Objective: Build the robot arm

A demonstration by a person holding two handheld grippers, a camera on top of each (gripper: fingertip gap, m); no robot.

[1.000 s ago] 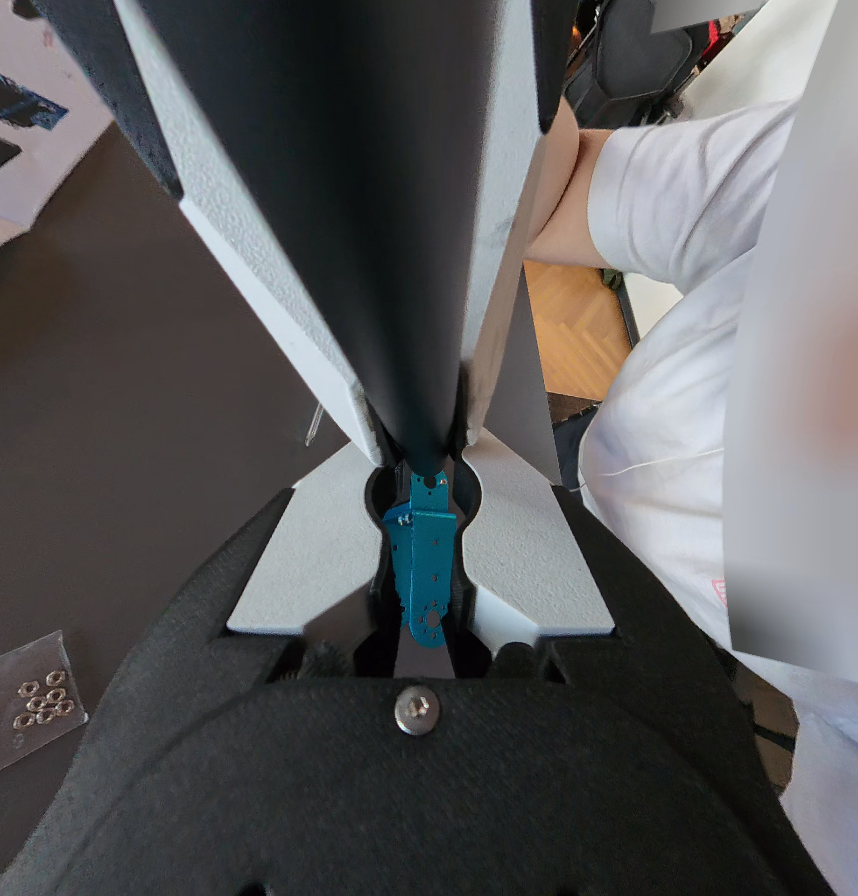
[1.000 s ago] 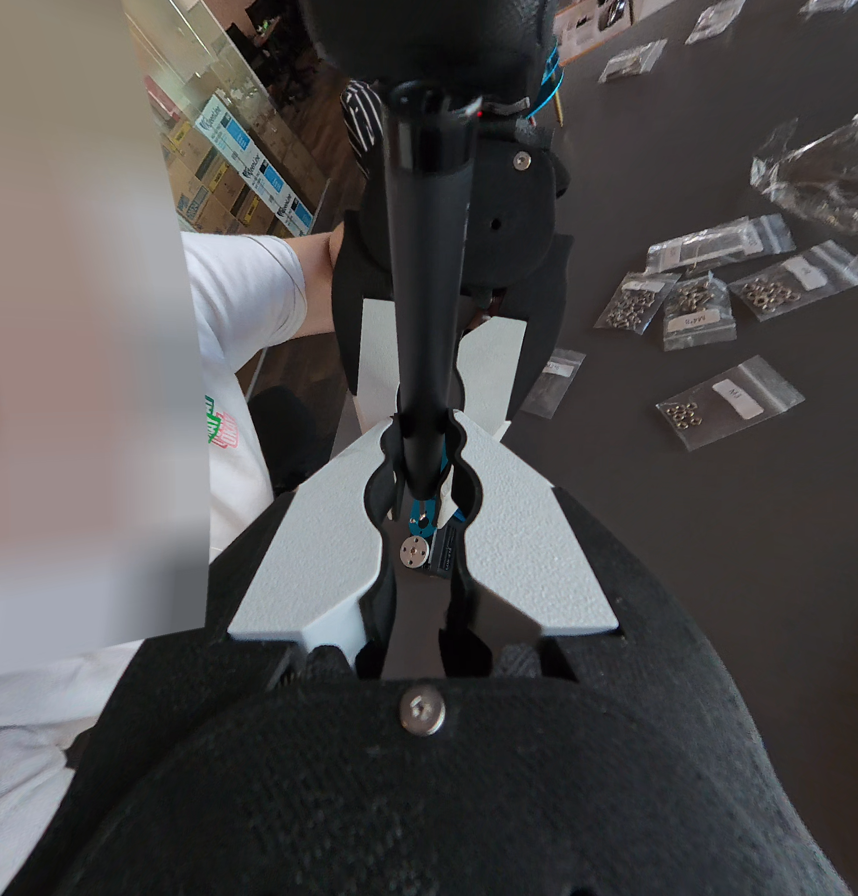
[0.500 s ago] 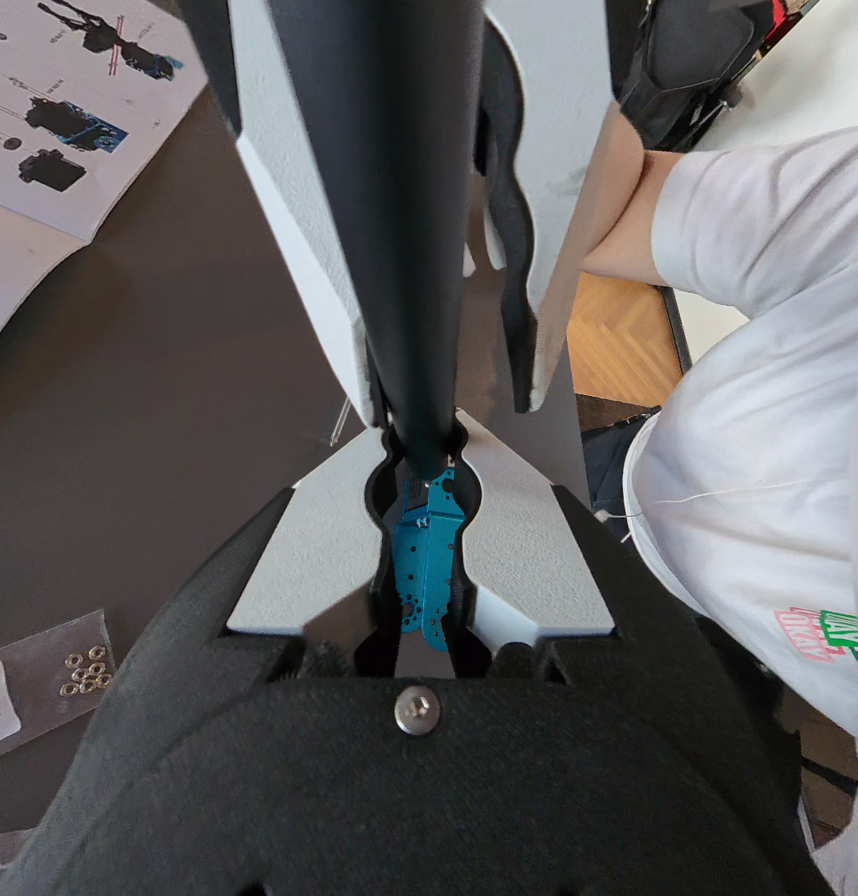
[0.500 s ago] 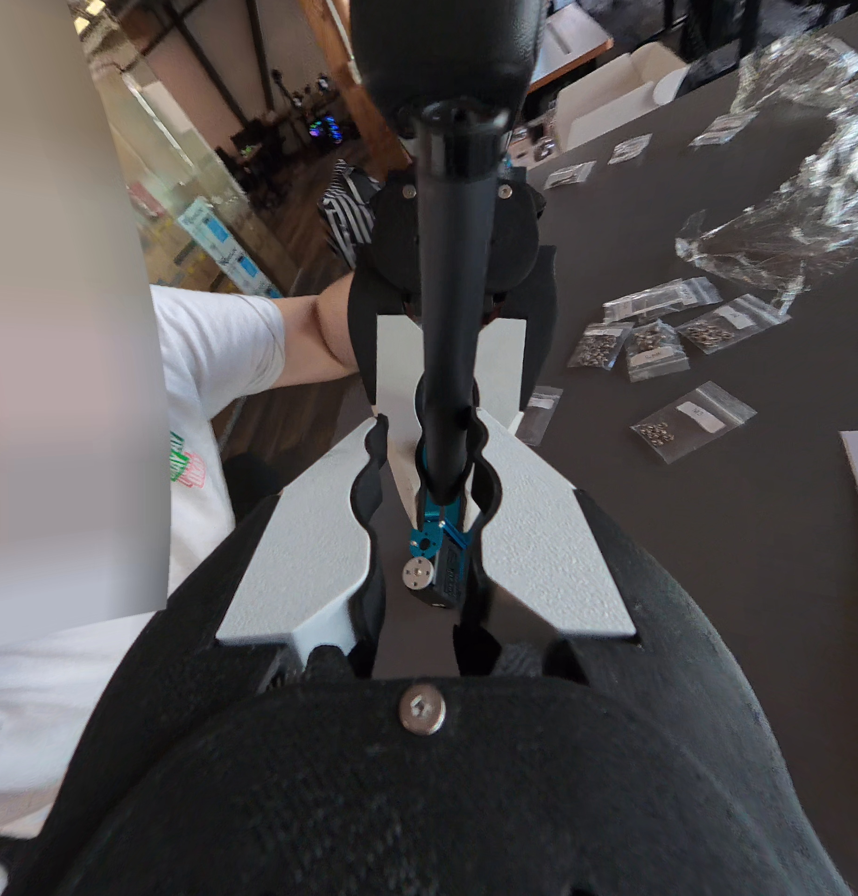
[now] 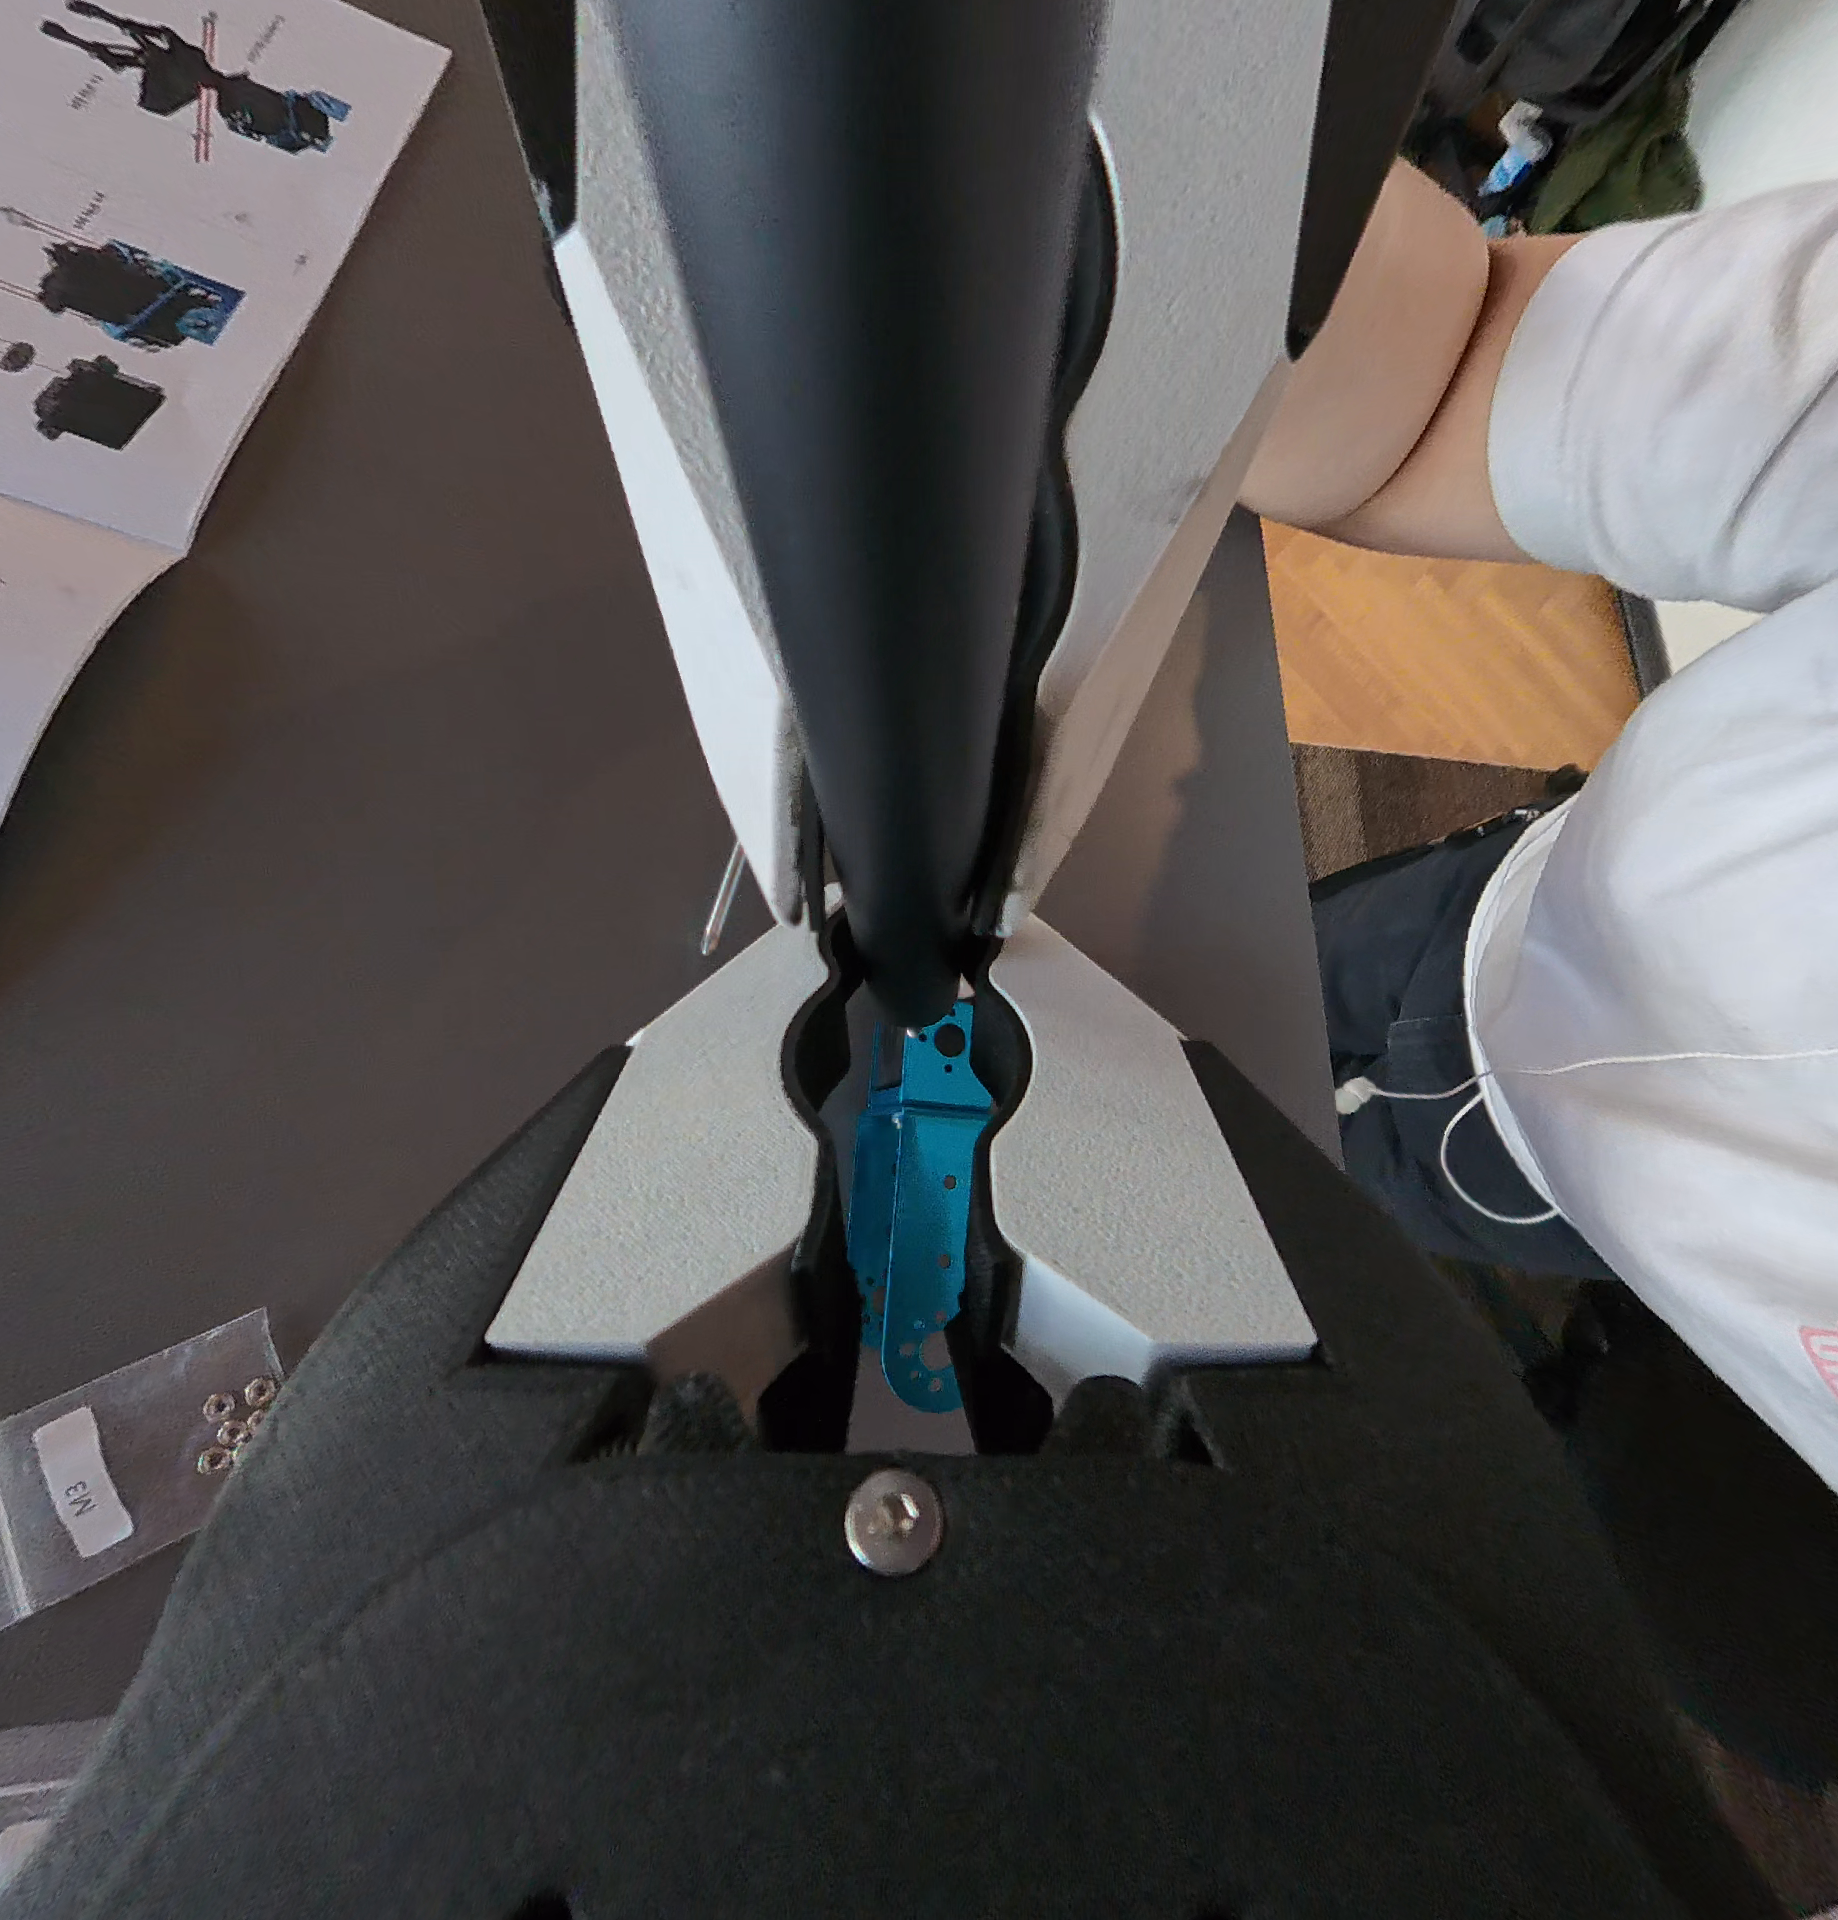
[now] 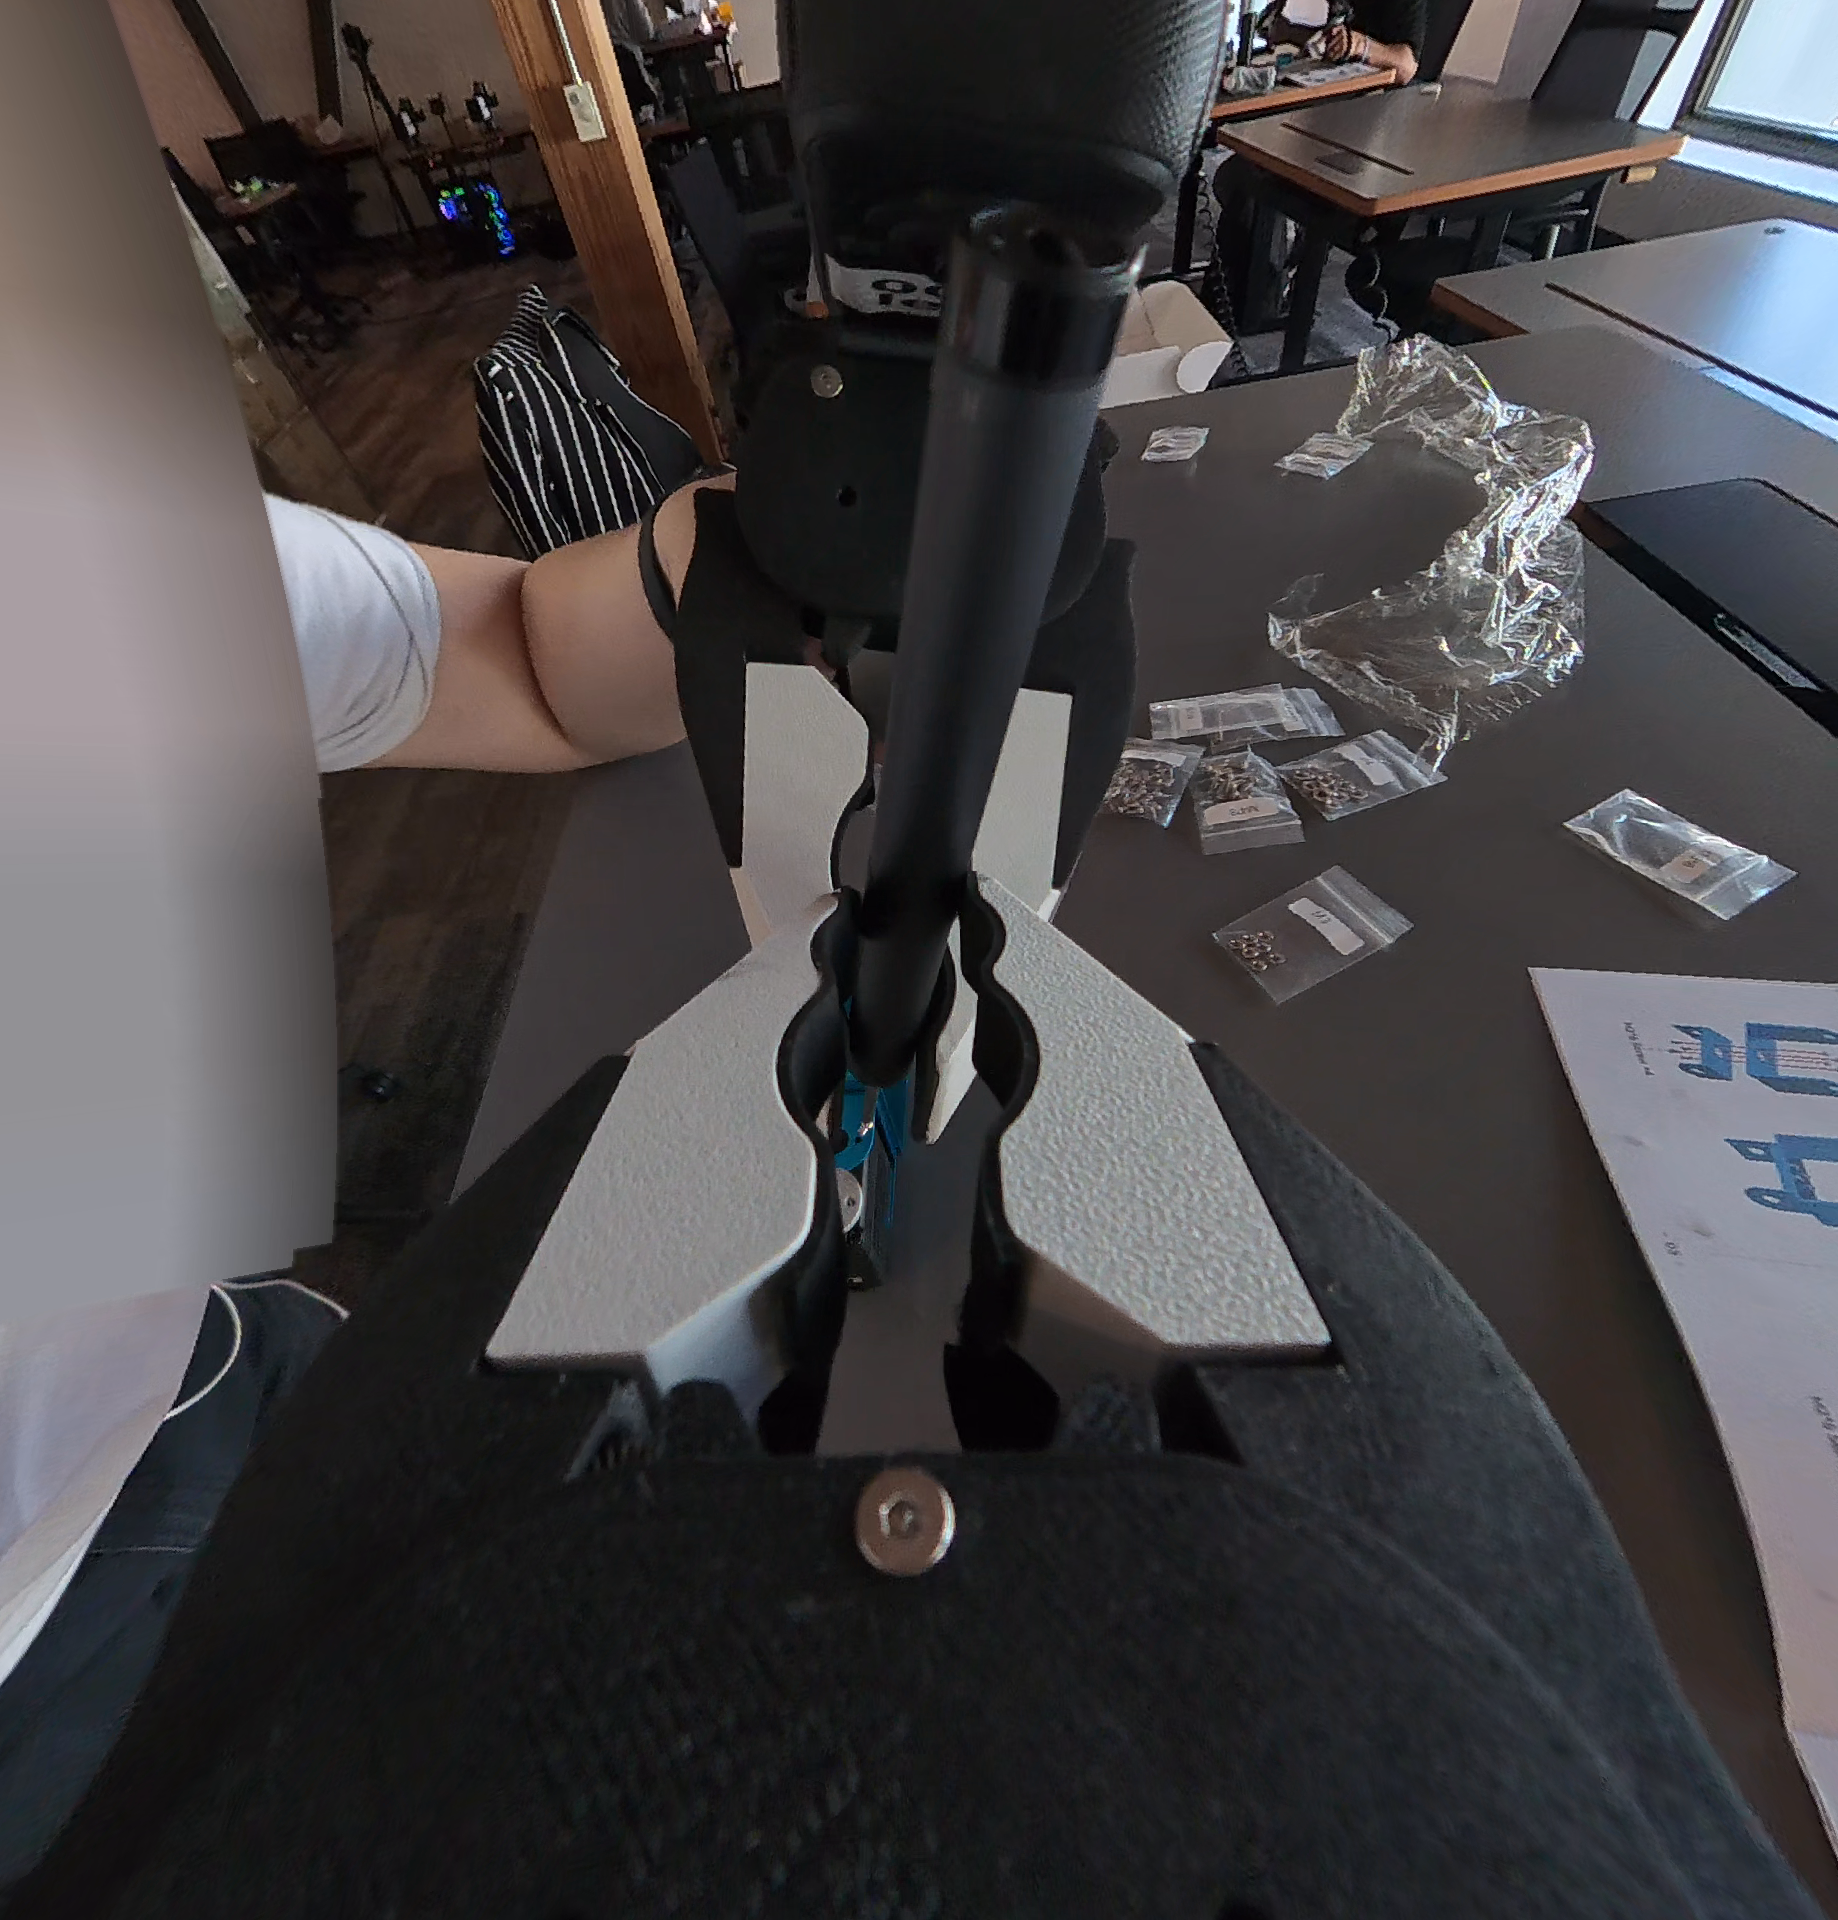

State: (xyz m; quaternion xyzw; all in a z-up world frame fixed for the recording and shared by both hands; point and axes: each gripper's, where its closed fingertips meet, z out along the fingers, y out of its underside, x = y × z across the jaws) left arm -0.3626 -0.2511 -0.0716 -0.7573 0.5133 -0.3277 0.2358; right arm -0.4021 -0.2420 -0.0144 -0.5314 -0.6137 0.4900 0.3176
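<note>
My left gripper [image 5: 910, 977] is shut on a blue perforated metal bracket [image 5: 910, 1195], held upright between its fingers above the dark table [image 5: 375, 831]. My right gripper [image 6: 899, 935] is shut on the shaft of a black screwdriver [image 6: 977, 623]. The screwdriver's tip rests against the top of the bracket [image 6: 889, 1117], which carries a silver disc and a black block. In the left wrist view the screwdriver [image 5: 894, 520] comes down from the top, flanked by the right gripper's white fingers [image 5: 666, 468]. The left gripper's black body [image 6: 801, 520] faces the right one.
Small clear bags of nuts [image 6: 1310, 930] and screws [image 6: 1242, 795] lie on the table, with crumpled plastic wrap [image 6: 1455, 582] behind. Instruction sheets lie at the right [image 6: 1725, 1195] and the far left [image 5: 115, 312]. Another bag [image 5: 94, 1455] lies nearby. A person's arm [image 5: 1414, 416] is at the table edge. Tip to tip, the grippers are about 6 cm apart.
Both grippers have tilted together: the right wrist view now takes in more of the room, the left more of the booklet. The screwdriver stays at the bracket.
</note>
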